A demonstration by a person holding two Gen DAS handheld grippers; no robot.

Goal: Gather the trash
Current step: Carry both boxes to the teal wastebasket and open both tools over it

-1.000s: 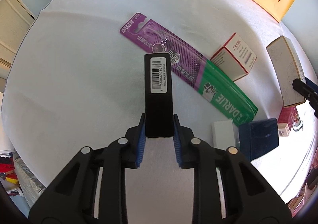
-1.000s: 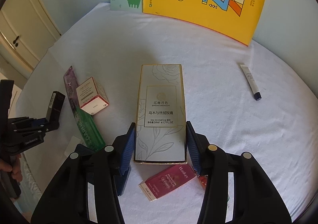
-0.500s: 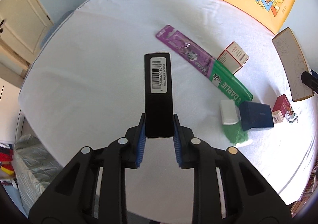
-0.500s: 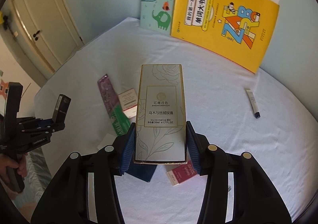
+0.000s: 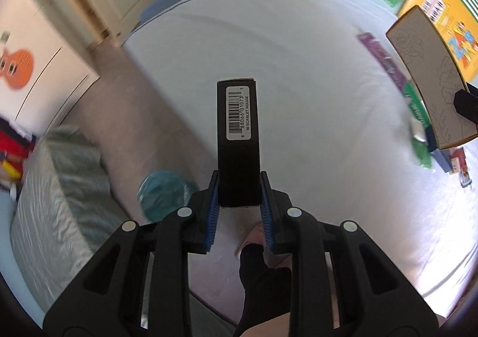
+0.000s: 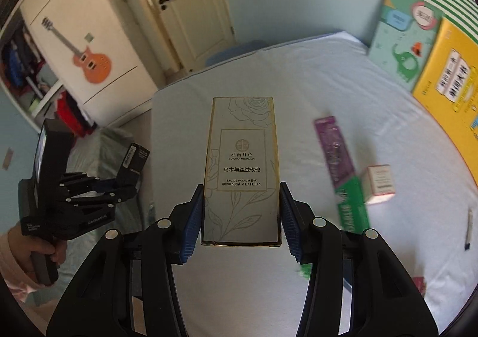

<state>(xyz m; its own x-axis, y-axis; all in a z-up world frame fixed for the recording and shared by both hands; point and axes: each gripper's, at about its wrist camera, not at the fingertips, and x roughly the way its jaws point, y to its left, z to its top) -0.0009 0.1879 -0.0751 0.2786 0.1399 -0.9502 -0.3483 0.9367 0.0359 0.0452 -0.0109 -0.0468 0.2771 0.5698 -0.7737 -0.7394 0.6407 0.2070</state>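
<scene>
My left gripper (image 5: pixel 238 205) is shut on a slim black box (image 5: pixel 238 142) with a white barcode label, held off the left edge of the white table (image 5: pixel 298 74). Below it on the floor sits a teal-lined bin (image 5: pixel 162 190), blurred. My right gripper (image 6: pixel 241 214) is shut on a pale gold-edged perfume box (image 6: pixel 241 169), held over the table's left part. In the right wrist view the left gripper (image 6: pixel 131 178) with its black box (image 6: pixel 134 159) hangs at the far left, off the table. The perfume box (image 5: pixel 433 82) also shows at the right of the left wrist view.
On the table lie a purple and green toothbrush pack (image 6: pixel 340 169), a small white and red box (image 6: pixel 379 184), a thin tube (image 6: pixel 468 229) and dark blue and red boxes (image 5: pixel 448 157). Picture books (image 6: pixel 418 50) lean on the far wall. A grey covered crate (image 5: pixel 50 205) stands on the floor.
Both grippers swung left and rose a little, still holding their boxes. The left one went from over the table to beyond its left edge, above the floor. The floor bin came into view.
</scene>
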